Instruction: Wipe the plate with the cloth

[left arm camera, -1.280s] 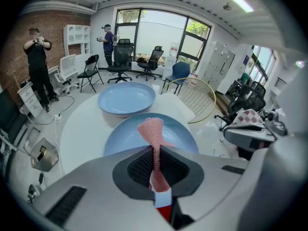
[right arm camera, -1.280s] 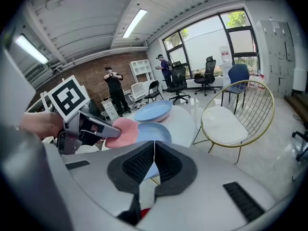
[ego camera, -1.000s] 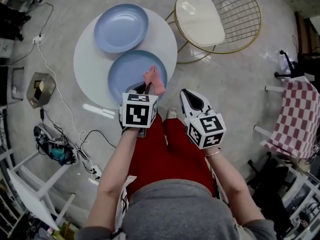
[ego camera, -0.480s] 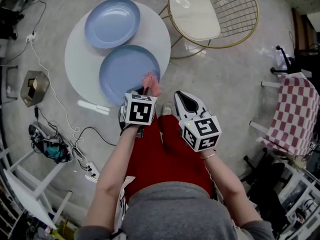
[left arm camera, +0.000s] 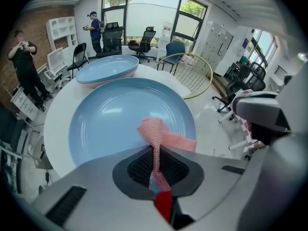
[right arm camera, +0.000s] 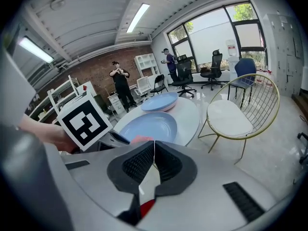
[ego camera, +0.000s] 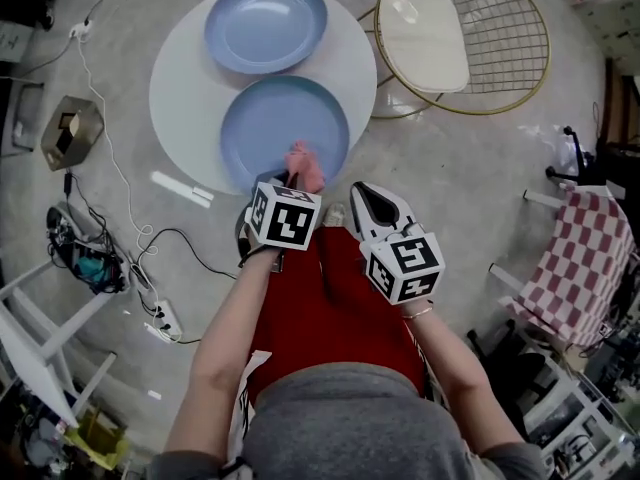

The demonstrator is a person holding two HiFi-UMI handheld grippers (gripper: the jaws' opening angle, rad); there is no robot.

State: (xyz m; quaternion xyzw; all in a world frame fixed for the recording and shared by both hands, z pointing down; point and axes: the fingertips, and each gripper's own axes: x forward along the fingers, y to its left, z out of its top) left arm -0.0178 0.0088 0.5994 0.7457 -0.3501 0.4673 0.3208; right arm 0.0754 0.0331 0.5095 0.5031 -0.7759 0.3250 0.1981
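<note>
Left claw: shut tight on the pink cloth. The left gripper view shows a narrow strip of it pinched between the pads.

Cloth long axis: runs straight out of the jaws, away from the person and toward the middle of the near plate. The free end is bunched and folded over to the person's right.

Cloth position: over the near-right rim of the near plate, at the side of the round white tabletop nearest the person. Cannot tell whether the cloth touches the plate surface.

Right claw: jaws together, nothing between the pads. It is held just beside the left claw, off the tabletop and above the person's red trousers.

Surroundings:
- A far plate of the same blue sits just beyond the near one.
- A gold wire chair with a cream seat stands just right of the tabletop.
- Cables trail over the floor to the left.
- A checked cloth hangs well apart at the right, cut off by the picture edge.

Hidden: in the left gripper view the claw body covers the near plate's closest rim, and the cloth's tail drops out of sight between the pads.
</note>
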